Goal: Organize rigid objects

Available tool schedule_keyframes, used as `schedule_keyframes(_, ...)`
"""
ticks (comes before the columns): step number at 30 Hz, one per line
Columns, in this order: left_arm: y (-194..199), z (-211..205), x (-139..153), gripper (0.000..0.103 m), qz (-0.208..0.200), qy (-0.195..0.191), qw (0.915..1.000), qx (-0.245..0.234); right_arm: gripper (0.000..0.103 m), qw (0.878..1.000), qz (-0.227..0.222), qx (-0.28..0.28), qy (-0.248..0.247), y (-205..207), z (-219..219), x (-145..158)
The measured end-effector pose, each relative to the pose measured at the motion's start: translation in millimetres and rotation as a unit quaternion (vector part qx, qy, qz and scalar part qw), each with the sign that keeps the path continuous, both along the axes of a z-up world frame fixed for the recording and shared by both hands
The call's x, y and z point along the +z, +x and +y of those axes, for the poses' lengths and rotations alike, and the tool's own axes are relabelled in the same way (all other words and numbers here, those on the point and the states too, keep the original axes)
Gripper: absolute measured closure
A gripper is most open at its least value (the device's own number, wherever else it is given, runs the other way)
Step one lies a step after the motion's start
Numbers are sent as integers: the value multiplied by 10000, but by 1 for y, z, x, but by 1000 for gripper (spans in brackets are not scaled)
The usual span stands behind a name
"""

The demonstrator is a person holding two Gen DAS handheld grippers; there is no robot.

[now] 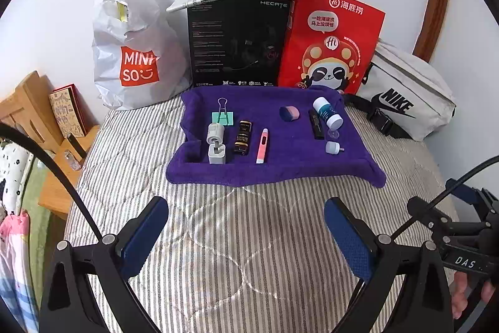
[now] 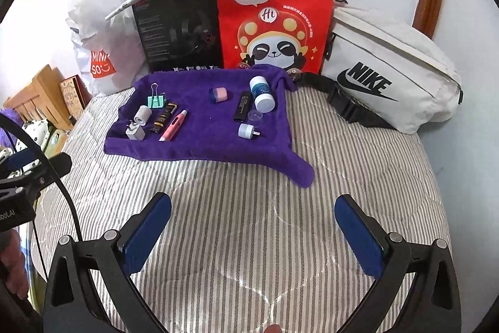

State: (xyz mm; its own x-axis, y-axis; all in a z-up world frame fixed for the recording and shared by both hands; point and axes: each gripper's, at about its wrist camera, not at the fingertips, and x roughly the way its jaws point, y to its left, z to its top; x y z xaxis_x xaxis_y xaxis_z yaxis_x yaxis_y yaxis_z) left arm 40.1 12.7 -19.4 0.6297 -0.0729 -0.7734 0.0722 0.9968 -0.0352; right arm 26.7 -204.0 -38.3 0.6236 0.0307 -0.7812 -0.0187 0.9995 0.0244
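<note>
We hold the right gripper [image 2: 252,227] above a striped bedspread [image 2: 249,223], its blue pads spread wide with nothing between them. Ahead, a purple towel [image 2: 218,142] carries a pink pen [image 2: 173,125], green binder clip [image 2: 155,100], and white bottle [image 2: 261,93].

Black box [image 1: 237,42] ahead of left hand-held gripper [image 1: 246,234]: small print too fine for reading. Red bag [image 1: 330,42] covering box's right edge. White plastic bag [image 2: 93,52] washing out in glare, logo partly folding away. Right hand-held gripper [image 1: 467,227] running off frame edge.
</note>
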Motion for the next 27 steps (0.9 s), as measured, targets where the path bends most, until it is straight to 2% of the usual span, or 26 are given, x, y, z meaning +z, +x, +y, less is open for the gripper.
schedule_keyframes(27, 2, 1, -1, 2, 88, 110, 9999, -24, 0, 10000, -2, -43, -7, -2, -5, 2)
